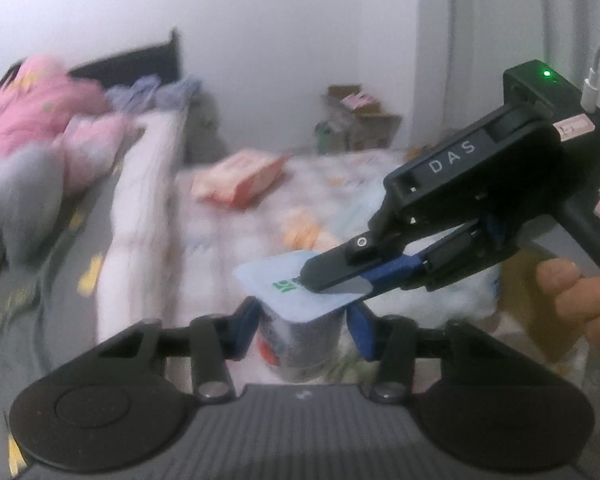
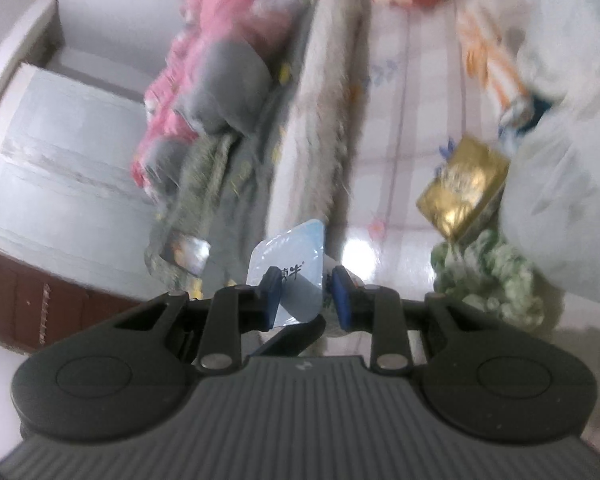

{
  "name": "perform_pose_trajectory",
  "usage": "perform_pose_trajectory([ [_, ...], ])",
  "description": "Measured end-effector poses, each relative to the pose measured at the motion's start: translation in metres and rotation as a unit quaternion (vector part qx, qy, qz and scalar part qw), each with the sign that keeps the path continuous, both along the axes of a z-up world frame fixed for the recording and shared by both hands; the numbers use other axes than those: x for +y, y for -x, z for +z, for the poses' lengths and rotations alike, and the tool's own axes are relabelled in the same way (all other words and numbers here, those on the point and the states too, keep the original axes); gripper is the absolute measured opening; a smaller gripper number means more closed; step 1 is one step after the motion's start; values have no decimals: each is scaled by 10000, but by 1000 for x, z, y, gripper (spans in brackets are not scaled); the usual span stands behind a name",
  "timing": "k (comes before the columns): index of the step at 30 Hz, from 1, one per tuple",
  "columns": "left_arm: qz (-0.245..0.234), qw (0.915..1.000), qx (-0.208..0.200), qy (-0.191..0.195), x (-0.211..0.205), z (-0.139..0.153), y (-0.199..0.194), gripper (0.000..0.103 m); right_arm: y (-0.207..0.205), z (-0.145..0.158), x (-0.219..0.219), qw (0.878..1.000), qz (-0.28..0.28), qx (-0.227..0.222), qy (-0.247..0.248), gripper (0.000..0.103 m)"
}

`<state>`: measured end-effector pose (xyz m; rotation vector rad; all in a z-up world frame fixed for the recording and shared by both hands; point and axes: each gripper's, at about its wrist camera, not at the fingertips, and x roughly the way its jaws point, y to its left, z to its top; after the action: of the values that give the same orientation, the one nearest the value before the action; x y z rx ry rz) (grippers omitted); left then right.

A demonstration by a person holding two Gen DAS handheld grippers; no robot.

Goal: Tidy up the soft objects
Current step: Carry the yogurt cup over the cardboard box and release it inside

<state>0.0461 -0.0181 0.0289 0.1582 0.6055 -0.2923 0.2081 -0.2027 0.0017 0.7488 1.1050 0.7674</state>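
A small yogurt cup with a pale blue foil lid sits between the blue pads of my left gripper, which is shut on its sides. My right gripper comes in from the right and straddles the lid's edge; one finger lies on top of the lid. In the right wrist view the lid stands edge-on between the blue pads of the right gripper, touching the left pad, with a gap to the right pad. A pink and grey plush toy lies on the bed at left.
A bed with a grey cover is at left, and a table with a patterned cloth beside it. An orange snack pack lies on the cloth. A gold box, a green-white cloth and cardboard boxes are nearby.
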Motion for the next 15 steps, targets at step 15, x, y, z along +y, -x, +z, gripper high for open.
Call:
perform_pose_trajectory([
  [15,-2263,9736,244,169,-219,41,-24,50,75,72,-232,9762,-2071,-352,532,29],
])
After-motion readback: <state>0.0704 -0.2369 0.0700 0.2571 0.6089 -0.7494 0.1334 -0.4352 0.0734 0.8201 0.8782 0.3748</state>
